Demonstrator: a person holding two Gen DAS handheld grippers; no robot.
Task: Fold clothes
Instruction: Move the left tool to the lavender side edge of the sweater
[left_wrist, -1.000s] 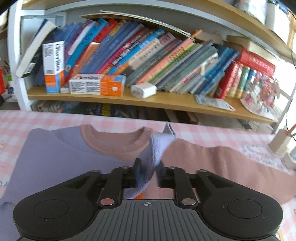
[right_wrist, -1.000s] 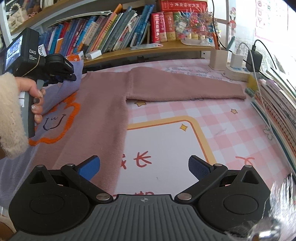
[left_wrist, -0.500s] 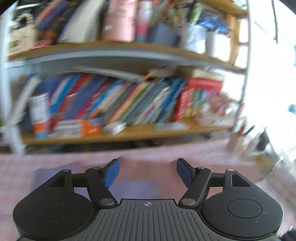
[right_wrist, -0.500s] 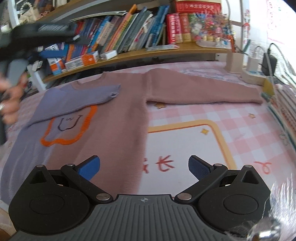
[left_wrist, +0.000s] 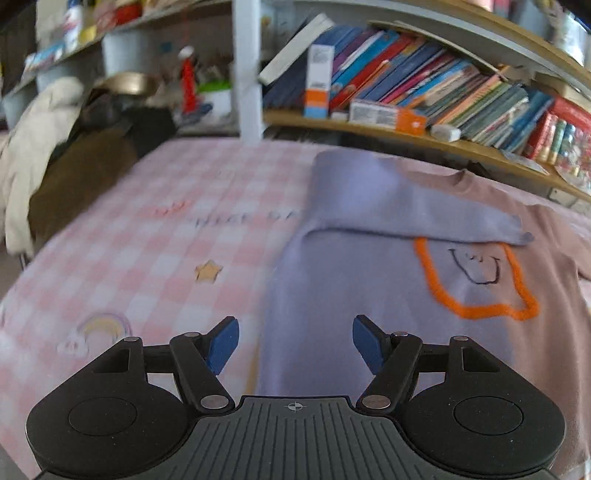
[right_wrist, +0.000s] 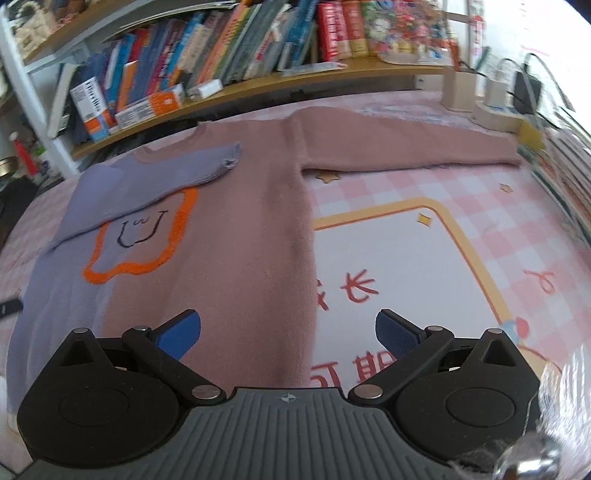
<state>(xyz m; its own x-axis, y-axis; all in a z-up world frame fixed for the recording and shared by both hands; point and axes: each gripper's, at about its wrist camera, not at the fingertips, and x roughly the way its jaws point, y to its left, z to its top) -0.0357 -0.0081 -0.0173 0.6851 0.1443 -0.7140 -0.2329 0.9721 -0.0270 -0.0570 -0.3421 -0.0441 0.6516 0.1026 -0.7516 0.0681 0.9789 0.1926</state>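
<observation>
Sweater (right_wrist: 236, 236): two-tone knit, lilac one side, dusty pink the other, lying flat and face up on the counter (right_wrist: 406, 258), neck toward the bookshelf (right_wrist: 258, 85).
Lilac sleeve (right_wrist: 162, 177): folded in across the chest, cuff ends near the collar, lies just above the orange outline patch (right_wrist: 140, 236) with the drawn face.
Pink sleeve (right_wrist: 406, 144): stretched straight out sideways, flat on the counter, not folded.
Counter cover: pink-and-white check cloth with stars, a rainbow print (left_wrist: 99, 328) and red characters.
Left tongs (left_wrist: 294, 345): wide apart, nothing between the blue pads, hanging over the lilac side edge of the sweater, not touching it.
Right tongs (right_wrist: 288, 338): wide apart, empty, over the pink hem side near the sweater's edge; contact with the cloth can't be told.
Background: books on the bookshelf, chargers (right_wrist: 495, 92) on the far counter corner, clothes pile (left_wrist: 62, 162) off the counter in the left wrist view.
</observation>
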